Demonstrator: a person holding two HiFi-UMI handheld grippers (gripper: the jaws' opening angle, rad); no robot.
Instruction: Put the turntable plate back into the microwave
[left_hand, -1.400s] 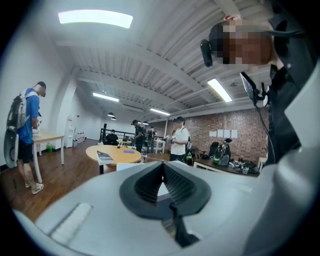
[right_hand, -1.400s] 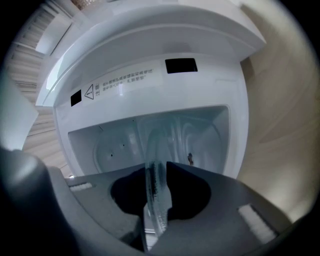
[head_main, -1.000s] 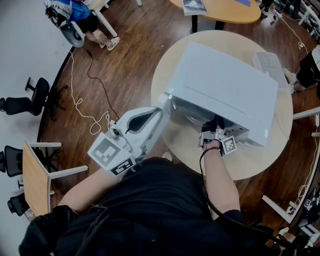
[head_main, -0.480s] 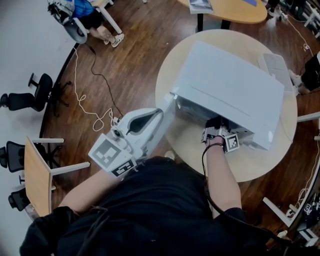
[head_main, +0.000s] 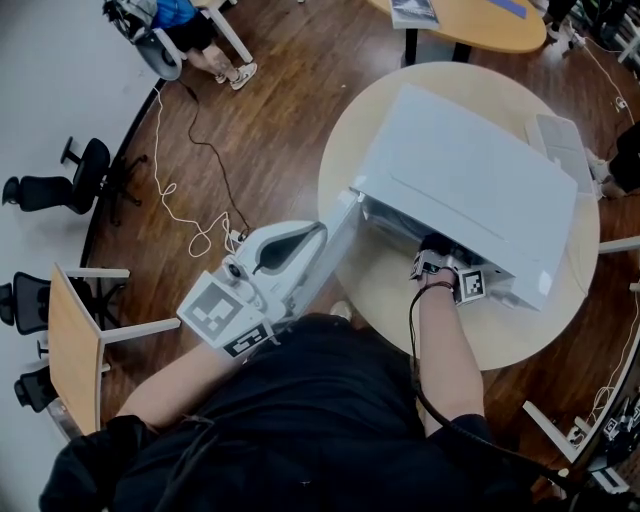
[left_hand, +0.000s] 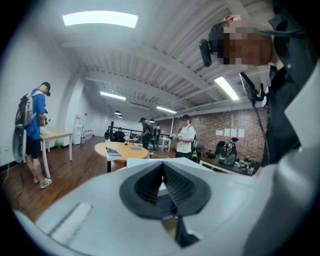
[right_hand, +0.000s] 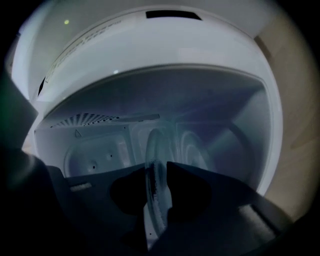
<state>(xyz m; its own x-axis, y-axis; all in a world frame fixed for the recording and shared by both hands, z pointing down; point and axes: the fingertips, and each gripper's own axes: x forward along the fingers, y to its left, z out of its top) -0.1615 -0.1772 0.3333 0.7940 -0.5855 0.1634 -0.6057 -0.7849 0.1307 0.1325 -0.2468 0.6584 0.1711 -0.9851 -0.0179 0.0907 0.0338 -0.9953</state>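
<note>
Right gripper view shows my right gripper (right_hand: 156, 169) clamping the turntable plate (right_hand: 152, 144) inside the microwave (right_hand: 165, 50), a grip unseen from head view; left gripper (left_hand: 162, 165) closed.

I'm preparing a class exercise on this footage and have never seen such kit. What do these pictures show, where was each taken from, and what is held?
No robot here: a person in black holds a two-jaw gripper in each hand. The overhead picture comes from a camera on the person's head, looking down at a white box-shaped microwave, its door open, on a round pale wooden table. The other two come from cameras riding on the grippers. The right gripper reaches into the microwave, jaws clamped on the clear round glass turntable plate, seen edge-on between them. The left gripper sits beside the open door, jaws together; whether it touches the door is unclear.
</note>
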